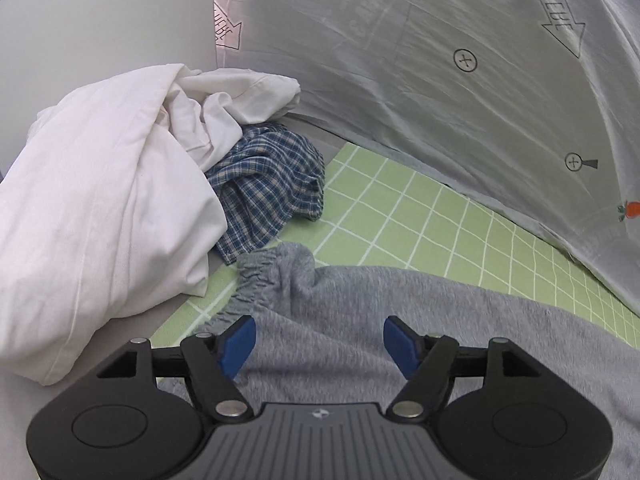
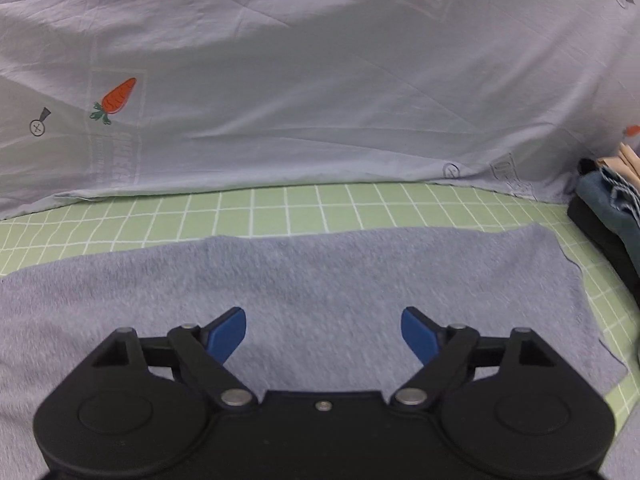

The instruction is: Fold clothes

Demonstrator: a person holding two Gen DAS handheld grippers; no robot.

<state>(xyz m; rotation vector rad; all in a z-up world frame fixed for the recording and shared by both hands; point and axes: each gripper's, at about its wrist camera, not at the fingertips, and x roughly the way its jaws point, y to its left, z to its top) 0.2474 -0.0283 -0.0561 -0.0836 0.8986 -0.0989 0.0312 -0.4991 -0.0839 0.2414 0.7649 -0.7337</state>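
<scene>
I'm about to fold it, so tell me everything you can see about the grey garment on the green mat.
The grey garment looks like soft heathered fleece, spread mostly flat on the green grid mat. A gathered elastic waistband bunches at its left end; its right edge looks raw and uneven. Both the left gripper and right gripper hover open over it.

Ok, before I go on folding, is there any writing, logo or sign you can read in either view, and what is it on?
"OOK HERE", upside down in an arrow, first letter cut off: grey sheet.
"HERE", in a second arrow, partly hidden: same sheet.
Circled crosses and a carrot picture: sheet.
Faint boxed lettering on the sheet: too washed out to read.
Grey sweatpants: no writing shows.
</scene>
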